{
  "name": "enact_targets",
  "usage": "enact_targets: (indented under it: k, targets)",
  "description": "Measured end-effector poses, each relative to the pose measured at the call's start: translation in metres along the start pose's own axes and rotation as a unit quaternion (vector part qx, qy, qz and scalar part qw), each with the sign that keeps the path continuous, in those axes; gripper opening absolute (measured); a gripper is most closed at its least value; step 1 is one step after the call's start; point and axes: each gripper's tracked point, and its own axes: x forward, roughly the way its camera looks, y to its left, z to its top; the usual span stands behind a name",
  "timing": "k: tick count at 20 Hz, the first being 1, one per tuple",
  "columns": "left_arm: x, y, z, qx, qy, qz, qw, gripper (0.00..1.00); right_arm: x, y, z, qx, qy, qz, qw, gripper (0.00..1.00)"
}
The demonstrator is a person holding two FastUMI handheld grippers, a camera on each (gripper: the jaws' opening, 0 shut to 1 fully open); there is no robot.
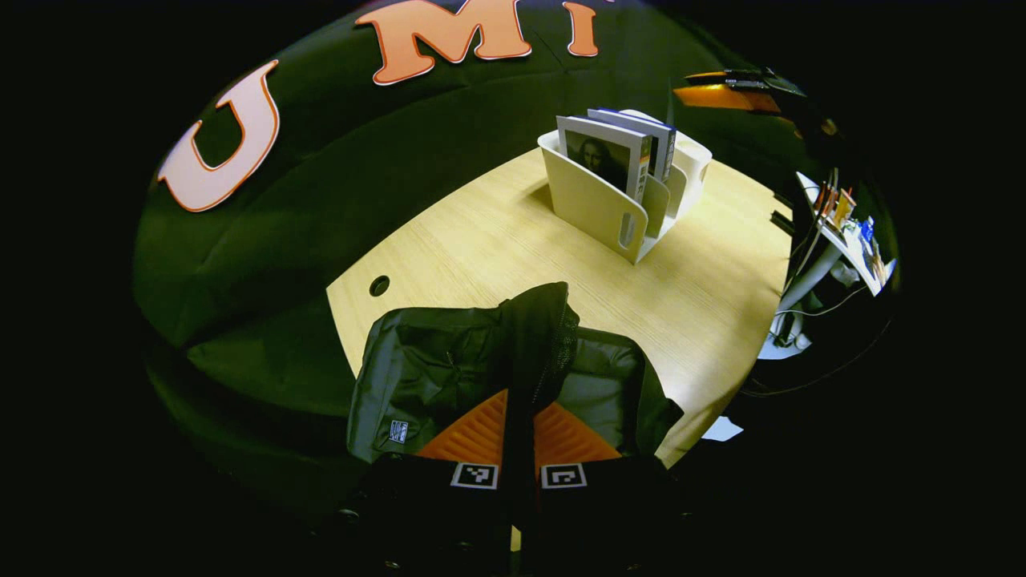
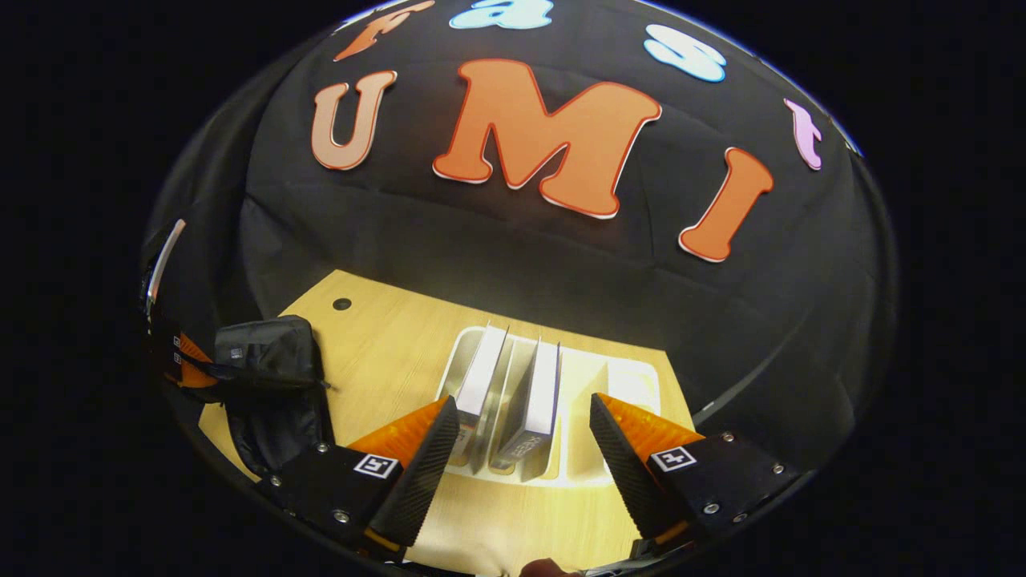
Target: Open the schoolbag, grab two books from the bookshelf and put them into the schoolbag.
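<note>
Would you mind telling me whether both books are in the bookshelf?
Yes. Both books stand upright in the white bookshelf; the open right hand-held gripper hovers above them, touching neither.

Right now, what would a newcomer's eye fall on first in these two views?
In the left gripper view, the left gripper is shut on a fold of the black schoolbag at the wooden table's near edge. Beyond it stands the white bookshelf, two books upright inside. In the right gripper view, the right gripper hangs open above those books.
</note>
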Motion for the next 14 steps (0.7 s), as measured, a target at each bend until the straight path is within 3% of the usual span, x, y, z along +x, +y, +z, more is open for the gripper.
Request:
enact_targets:
  k: [3,6,8,14]
  targets:
    - [-0.008,0.019,0.012,0.019,0.000,-0.014,1.000,0.05,0.015,0.012,-0.001,-0.015,0.057,0.009,0.998,0.99]
    - [-0.010,0.028,0.018,0.023,0.006,-0.015,1.000,0.05,0.039,0.038,-0.001,-0.021,0.102,0.056,0.993,0.99]
    - [-0.008,0.029,0.016,0.027,0.005,-0.012,1.000,0.05,0.057,0.041,-0.001,-0.023,0.132,0.066,0.989,1.00]
    - [-0.003,0.032,0.024,-0.008,0.018,0.002,1.000,0.05,0.114,0.046,-0.005,0.037,0.240,0.104,0.964,1.00]
